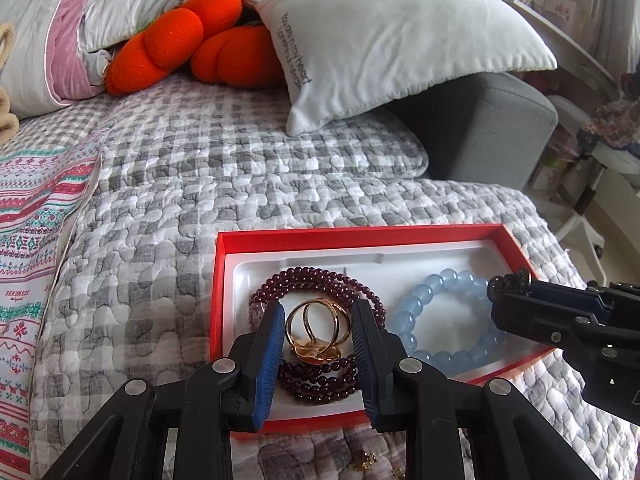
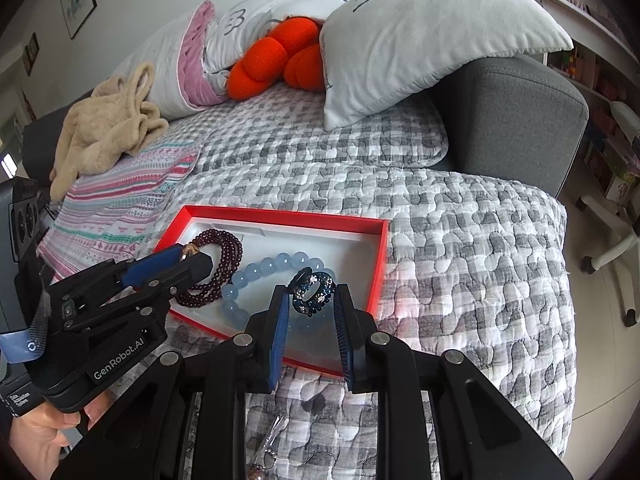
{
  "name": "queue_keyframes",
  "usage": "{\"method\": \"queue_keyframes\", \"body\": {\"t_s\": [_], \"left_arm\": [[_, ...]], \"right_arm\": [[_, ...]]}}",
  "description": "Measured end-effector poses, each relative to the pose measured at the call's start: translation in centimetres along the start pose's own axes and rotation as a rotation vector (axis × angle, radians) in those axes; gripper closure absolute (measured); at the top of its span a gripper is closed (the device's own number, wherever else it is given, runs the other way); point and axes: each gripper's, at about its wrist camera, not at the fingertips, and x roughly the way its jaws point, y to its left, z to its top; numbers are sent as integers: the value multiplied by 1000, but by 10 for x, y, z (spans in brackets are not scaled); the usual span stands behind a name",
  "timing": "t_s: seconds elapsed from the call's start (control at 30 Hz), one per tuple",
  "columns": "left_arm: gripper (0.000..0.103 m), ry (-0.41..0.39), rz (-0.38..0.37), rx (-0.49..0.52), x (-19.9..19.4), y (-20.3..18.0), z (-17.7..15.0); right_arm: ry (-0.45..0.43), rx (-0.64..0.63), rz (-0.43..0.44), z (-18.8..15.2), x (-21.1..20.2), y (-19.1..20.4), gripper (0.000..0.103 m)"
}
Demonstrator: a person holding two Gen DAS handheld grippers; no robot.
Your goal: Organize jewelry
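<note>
Here, at the far left of the sofa, a striped knitted-pattern cloth lies flat, with small red lettering on it too blurred to read. Beside it spreads the grey checked quilt, and behind that sit orange plush cushions and a white pillow printed with a teal deer and the line "You are in my heart" down its edge.

On the quilt rests the red box with a white liner. Inside, at the left, lies a dark red bead bracelet; to its right a pale blue bead bracelet.

The left gripper hangs over the box's left part, its blue pads pressed against a gold ring, held above the red beads. In the right wrist view its body reads "GenRobot.AI", with a hand beneath it.

The right gripper pinches a dark jewelled ring between its pads, over the blue beads.

Small trinkets lie on the quilt in front of the box.
</note>
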Motion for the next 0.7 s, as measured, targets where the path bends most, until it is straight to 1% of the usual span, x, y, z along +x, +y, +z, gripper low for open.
{"method": "queue_keyframes", "body": {"t_s": [0.1, 0.27, 0.4, 0.6, 0.67, 0.7], "left_arm": [[73, -7, -2, 2, -12, 0, 2], [64, -11, 5, 5, -34, 3, -1], [61, 24, 15, -5, -43, 9, -8], [57, 76, 36, -7, -43, 18, -19], [46, 89, 33, -19, -43, 21, -22], [44, 93, 28, -29, -44, 23, -23]], "right_arm": [[2, -4, 0, 0, 0, 0, 78], [13, -22, -3, -1, 4, 6, 78], [16, -26, -9, 0, 8, 10, 78], [14, -22, -9, 2, 11, 11, 78], [17, -13, -5, 3, 11, 10, 76], [19, -10, -2, 3, 11, 10, 73]]}}
